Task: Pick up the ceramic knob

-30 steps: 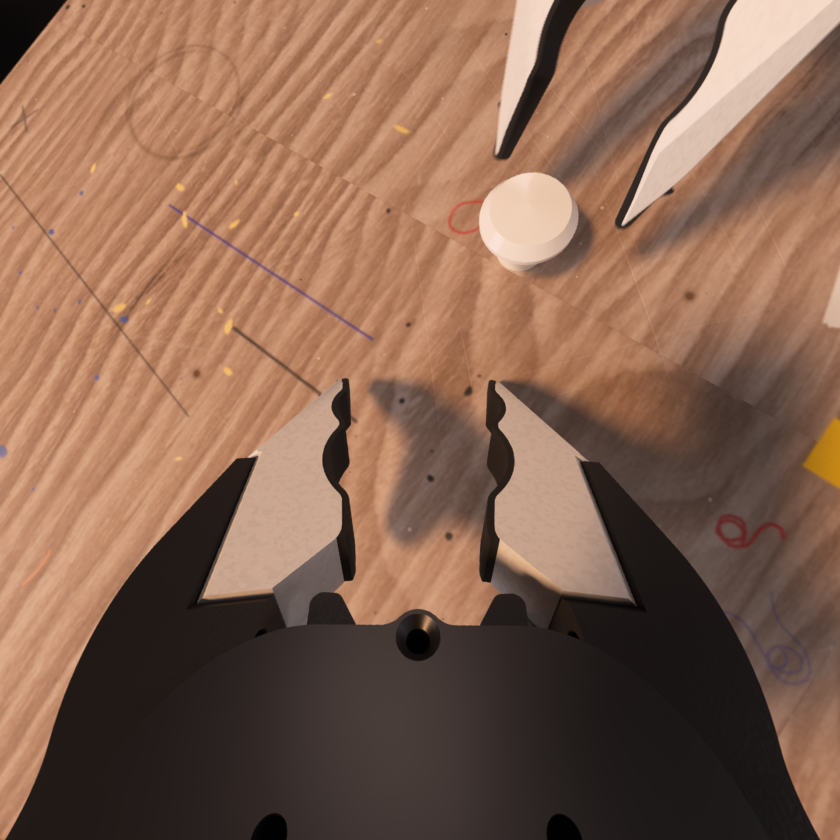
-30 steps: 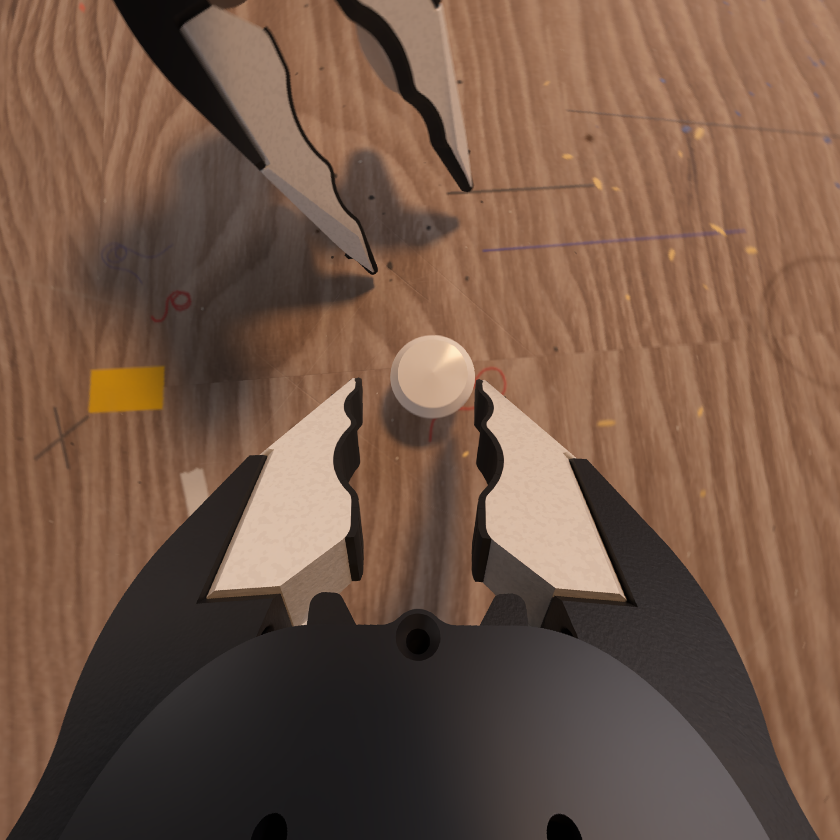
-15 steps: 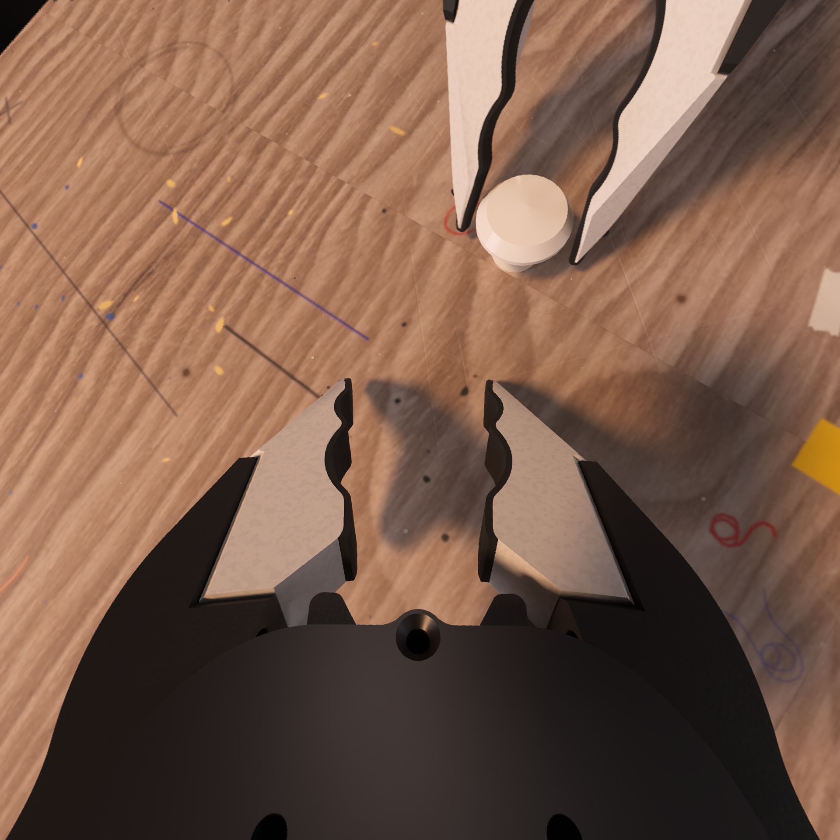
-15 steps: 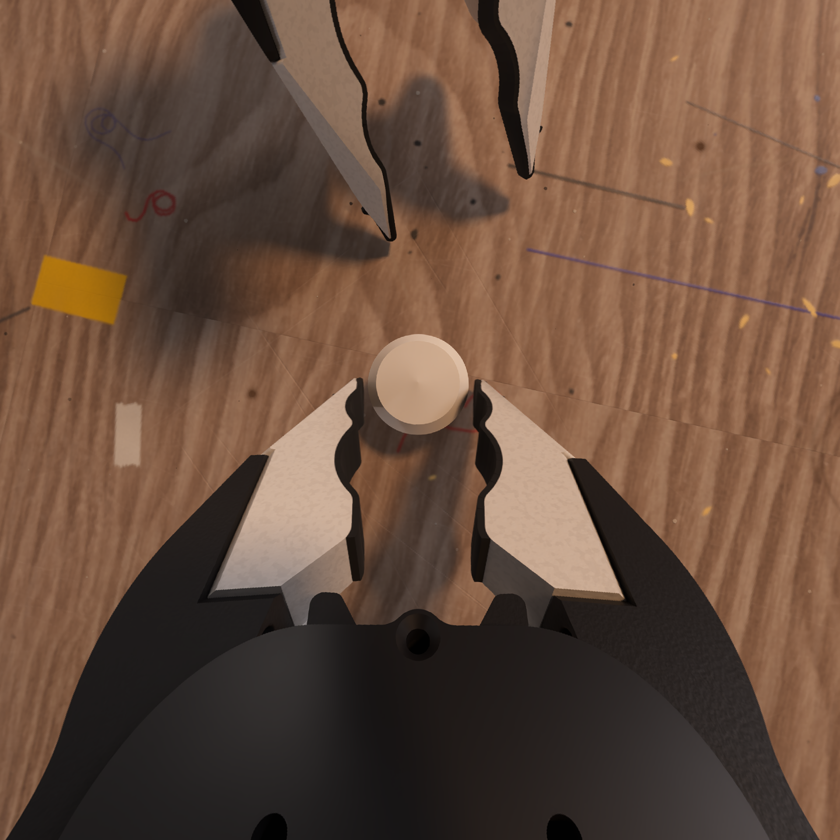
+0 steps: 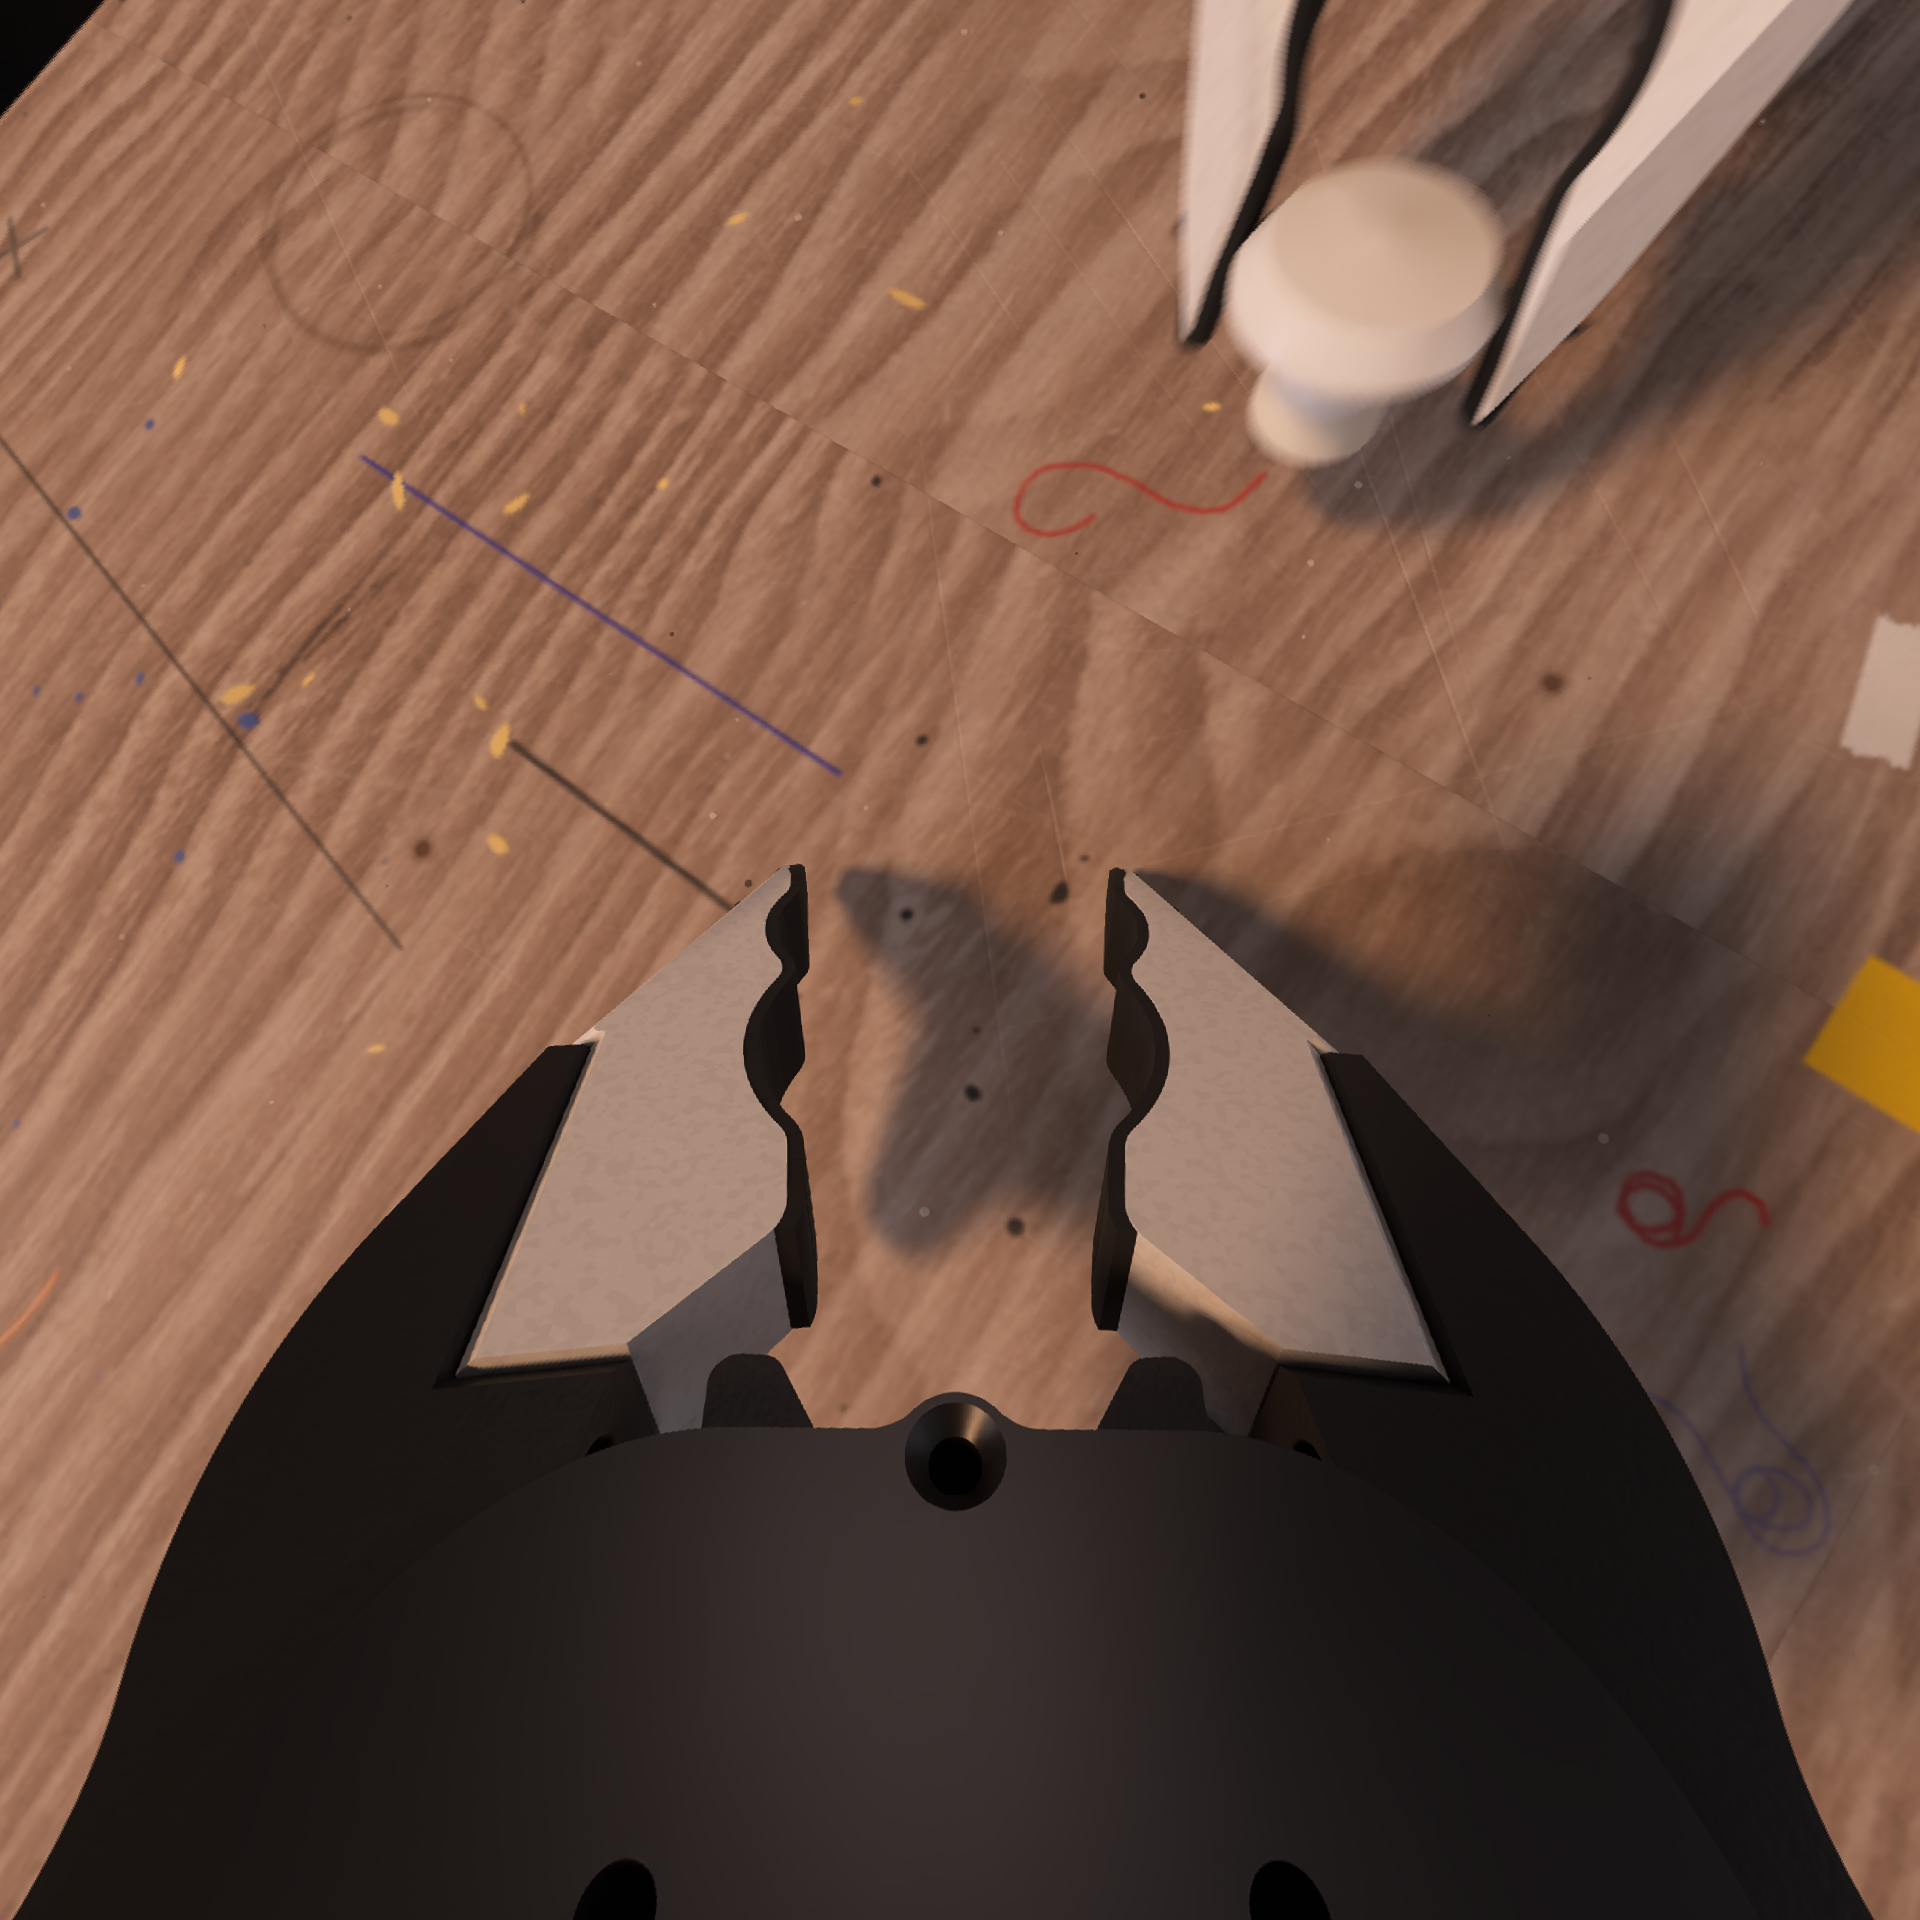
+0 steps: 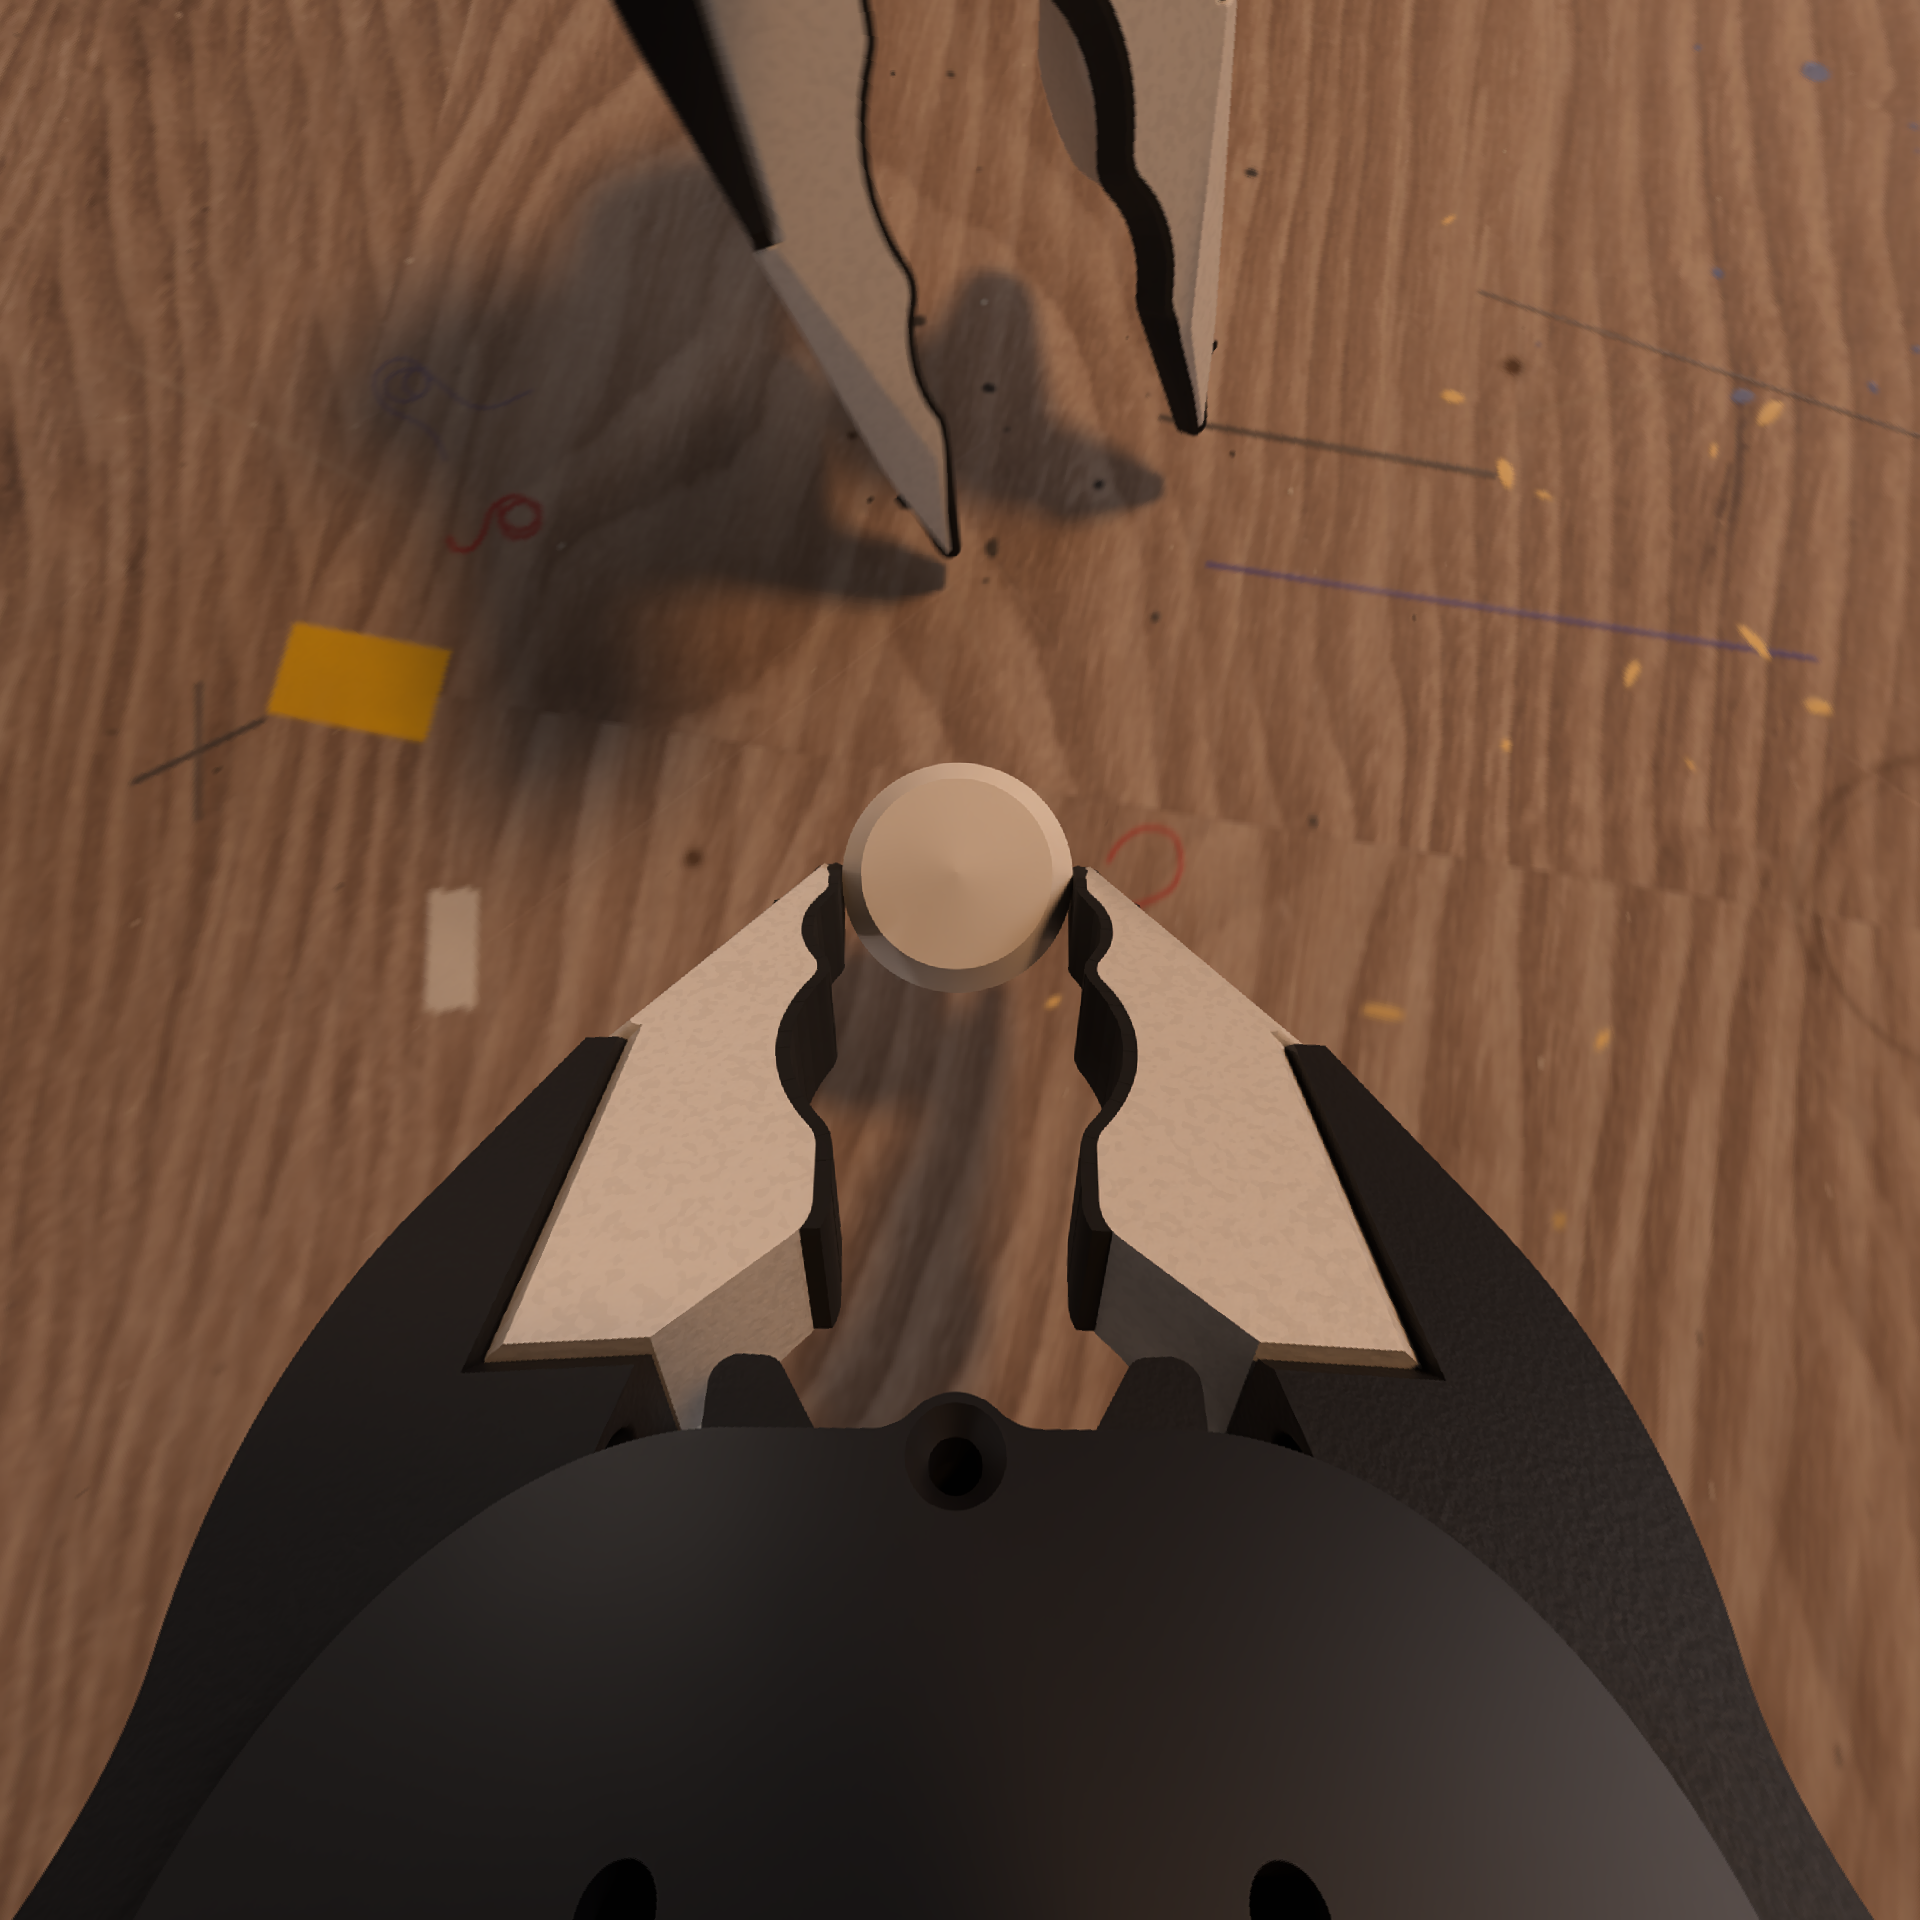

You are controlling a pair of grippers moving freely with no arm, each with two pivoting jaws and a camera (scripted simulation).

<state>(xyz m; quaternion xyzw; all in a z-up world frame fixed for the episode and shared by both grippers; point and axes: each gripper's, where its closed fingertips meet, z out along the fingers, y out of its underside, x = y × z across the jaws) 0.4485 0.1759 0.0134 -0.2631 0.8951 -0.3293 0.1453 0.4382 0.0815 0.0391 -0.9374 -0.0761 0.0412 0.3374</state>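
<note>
Cream ceramic knob (image 6: 956, 875) held off the wooden table (image 6: 1455, 1039)

The knob is a small mushroom shape: a round, flat-topped cap with a bevelled rim above a narrower stem ending in a little foot (the stem shows only in the left wrist view, where the knob (image 5: 1366, 301) looks blurred). It stands upright, cap uppermost. The tips of the right gripper (image 6: 956, 883) press the cap's rim from both sides. Its foot hangs clear above the table, with its shadow lying apart from it on the wood, just beside a red squiggle (image 5: 1138, 497) drawn on the boards.
</note>
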